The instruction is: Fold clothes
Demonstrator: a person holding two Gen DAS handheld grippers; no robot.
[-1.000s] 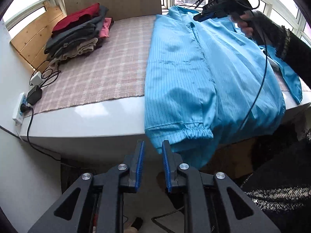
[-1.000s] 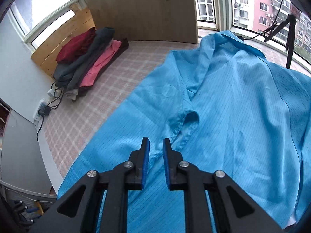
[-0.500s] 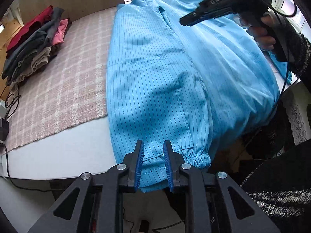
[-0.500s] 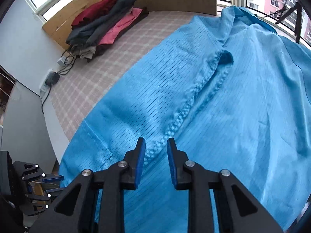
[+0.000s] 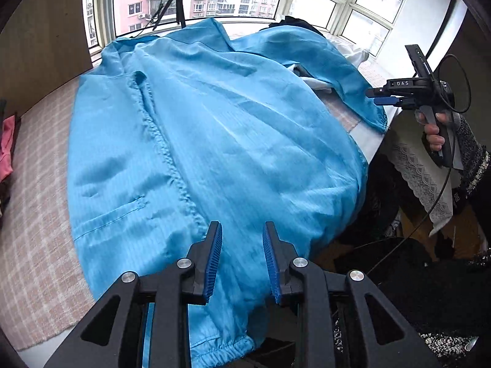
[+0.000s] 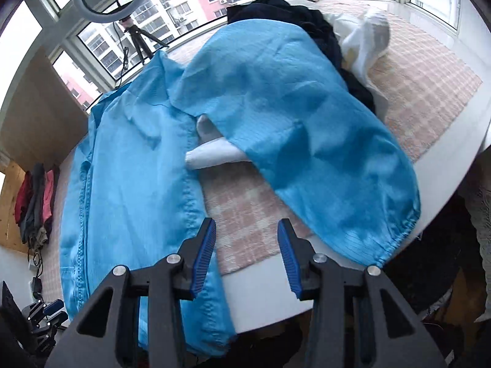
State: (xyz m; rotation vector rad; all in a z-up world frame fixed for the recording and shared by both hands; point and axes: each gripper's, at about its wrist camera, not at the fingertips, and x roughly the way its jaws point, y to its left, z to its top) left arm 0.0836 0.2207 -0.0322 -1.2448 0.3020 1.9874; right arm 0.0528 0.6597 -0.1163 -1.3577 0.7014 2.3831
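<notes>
Left wrist view: we look down along our left gripper (image 5: 241, 257) at the blue jacket (image 5: 214, 141), spread front-up over the checked mat (image 5: 33, 184).
Left gripper: our jaws stand narrowly apart and have just been opening; the jacket's hem lies beneath and ahead of the blue pads, which press on nothing.
Right gripper from the left: we see our right gripper (image 5: 379, 96) far off to the right, past the jacket's sleeve end, held by a hand (image 5: 434, 132) in a dark knit sleeve.
Right wrist view: we look down along our right gripper (image 6: 245, 257) at bare mat (image 6: 245, 211) between the jacket's body and its sleeve.
Right gripper: our jaws stand moderately wide and have just been opening; they hold nothing.
Jacket: its body (image 6: 132, 184) lies to the left of our right pads, its sleeve (image 6: 307, 141) to the right, the elastic cuff (image 6: 399, 239) at the table edge.
Beyond the sleeve: dark clothes (image 6: 307, 21) and a white garment (image 6: 365, 40) lie piled.
Far left: a stack of folded clothes (image 6: 33, 202).
</notes>
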